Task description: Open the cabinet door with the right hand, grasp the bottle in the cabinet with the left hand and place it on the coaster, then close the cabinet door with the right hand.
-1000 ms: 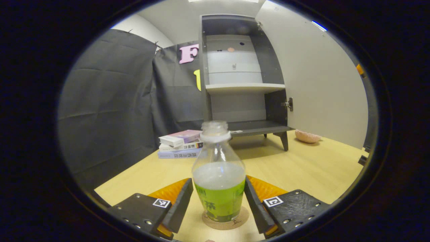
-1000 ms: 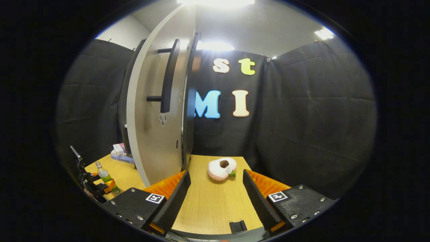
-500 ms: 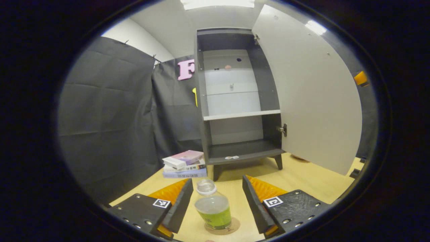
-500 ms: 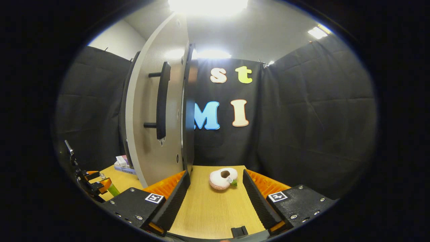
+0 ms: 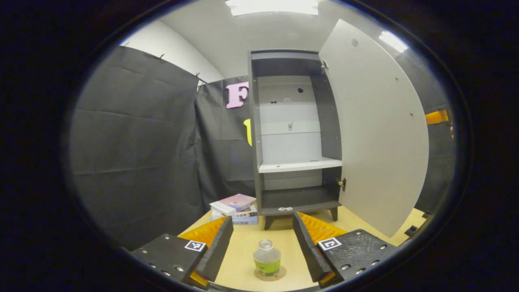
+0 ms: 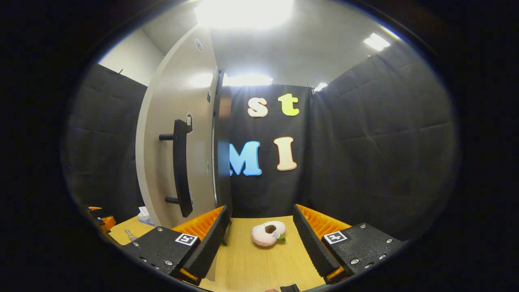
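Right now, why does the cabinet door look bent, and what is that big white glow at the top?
Left gripper view: the fisheye lens bows the door, while the cabinet near the middle stays straighter. Right gripper view: a ceiling light blows out to white glare and puts a soft sheen on the door.

One bottle (image 5: 267,259), one coaster (image 5: 269,274), one cabinet (image 5: 294,134), three stacked books (image 5: 236,209), one plush toy (image 6: 267,233)

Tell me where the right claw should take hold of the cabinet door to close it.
Grip the dark vertical bar handle on the door's outer face, around mid-height. It stands off the panel on two posts, leaving room for a finger behind. Come from the front, fingers either side of the bar.
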A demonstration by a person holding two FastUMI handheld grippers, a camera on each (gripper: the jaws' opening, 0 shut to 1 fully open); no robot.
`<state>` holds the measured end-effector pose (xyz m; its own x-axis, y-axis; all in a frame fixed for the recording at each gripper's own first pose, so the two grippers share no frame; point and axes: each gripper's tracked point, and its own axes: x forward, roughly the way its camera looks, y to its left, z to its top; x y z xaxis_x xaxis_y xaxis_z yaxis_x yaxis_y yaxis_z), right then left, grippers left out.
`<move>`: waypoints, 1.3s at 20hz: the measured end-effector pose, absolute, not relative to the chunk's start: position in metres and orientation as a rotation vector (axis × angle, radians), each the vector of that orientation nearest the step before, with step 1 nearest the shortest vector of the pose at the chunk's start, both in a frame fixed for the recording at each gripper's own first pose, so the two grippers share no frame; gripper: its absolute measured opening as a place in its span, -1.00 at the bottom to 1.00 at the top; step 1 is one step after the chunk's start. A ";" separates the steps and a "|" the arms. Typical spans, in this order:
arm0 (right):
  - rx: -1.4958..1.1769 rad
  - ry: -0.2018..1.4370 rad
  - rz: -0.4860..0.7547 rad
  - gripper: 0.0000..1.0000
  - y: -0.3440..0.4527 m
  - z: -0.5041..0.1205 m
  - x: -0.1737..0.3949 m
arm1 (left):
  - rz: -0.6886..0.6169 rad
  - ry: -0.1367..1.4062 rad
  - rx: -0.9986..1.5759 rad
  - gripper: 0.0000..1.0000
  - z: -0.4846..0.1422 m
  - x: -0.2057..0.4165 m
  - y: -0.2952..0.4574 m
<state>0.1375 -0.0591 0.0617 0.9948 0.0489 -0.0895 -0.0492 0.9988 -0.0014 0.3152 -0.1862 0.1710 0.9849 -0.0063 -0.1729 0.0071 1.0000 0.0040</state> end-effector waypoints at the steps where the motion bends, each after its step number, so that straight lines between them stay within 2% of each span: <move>1: -0.002 0.083 0.037 0.93 -0.058 0.066 0.139 | 0.006 0.177 0.009 0.77 0.175 0.314 -0.177; 2: 0.003 0.074 0.022 0.93 -0.056 0.071 0.142 | 0.016 0.168 0.015 0.60 0.182 0.315 -0.169; 3: 0.011 0.062 0.002 0.93 -0.054 0.076 0.144 | 0.023 0.152 0.018 0.69 0.189 0.316 -0.161; 4: 0.017 0.051 -0.019 0.93 -0.052 0.081 0.146 | 0.031 0.144 0.020 0.69 0.193 0.319 -0.152; 5: 0.020 0.042 -0.038 0.93 -0.049 0.084 0.146 | 0.040 0.144 0.022 0.59 0.193 0.319 -0.142; 7: 0.026 0.030 -0.051 0.93 -0.037 0.089 0.147 | 0.050 0.147 0.014 0.59 0.192 0.322 -0.125; 8: 0.031 0.028 -0.044 0.89 -0.028 0.091 0.147 | 0.048 0.145 0.009 0.68 0.193 0.325 -0.117; 9: 0.029 0.032 -0.053 0.93 -0.021 0.091 0.148 | 0.050 0.143 0.008 0.68 0.193 0.327 -0.108; 10: 0.012 0.023 -0.069 0.82 -0.021 0.094 0.143 | 0.054 0.143 0.011 0.64 0.192 0.330 -0.099; 11: -0.011 0.023 -0.079 0.86 -0.020 0.095 0.143 | 0.052 0.141 0.009 0.59 0.190 0.333 -0.092; 12: -0.022 0.024 -0.086 0.85 -0.016 0.095 0.140 | 0.045 0.138 0.004 0.68 0.189 0.337 -0.088; 13: -0.023 0.028 -0.086 0.84 -0.010 0.094 0.139 | 0.039 0.139 -0.001 0.68 0.188 0.341 -0.083; 15: -0.016 0.032 -0.088 0.85 0.000 0.095 0.137 | 0.030 0.139 -0.005 0.59 0.186 0.348 -0.073; 16: -0.016 0.030 -0.089 0.76 0.005 0.095 0.136 | 0.023 0.138 -0.010 0.59 0.185 0.352 -0.071; 17: -0.018 0.029 -0.091 0.84 0.010 0.096 0.134 | 0.015 0.136 -0.018 0.68 0.184 0.355 -0.069; 18: -0.023 0.027 -0.091 0.84 0.015 0.096 0.133 | 0.006 0.135 -0.025 0.59 0.183 0.359 -0.067; 19: -0.023 0.026 -0.092 0.76 0.020 0.097 0.132 | -0.003 0.133 -0.026 0.68 0.182 0.362 -0.065; 20: -0.022 0.024 -0.092 0.84 0.025 0.096 0.132 | -0.011 0.132 -0.022 0.68 0.181 0.365 -0.061; 26: -0.016 0.022 -0.076 0.84 0.062 0.096 0.122 | -0.033 0.134 -0.033 0.68 0.173 0.381 -0.041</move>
<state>0.1217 0.0623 0.0955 0.9969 -0.0761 -0.0210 0.0758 0.9970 -0.0164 0.3815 -0.0414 0.1726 0.9906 -0.0347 -0.1326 0.0303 0.9989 -0.0352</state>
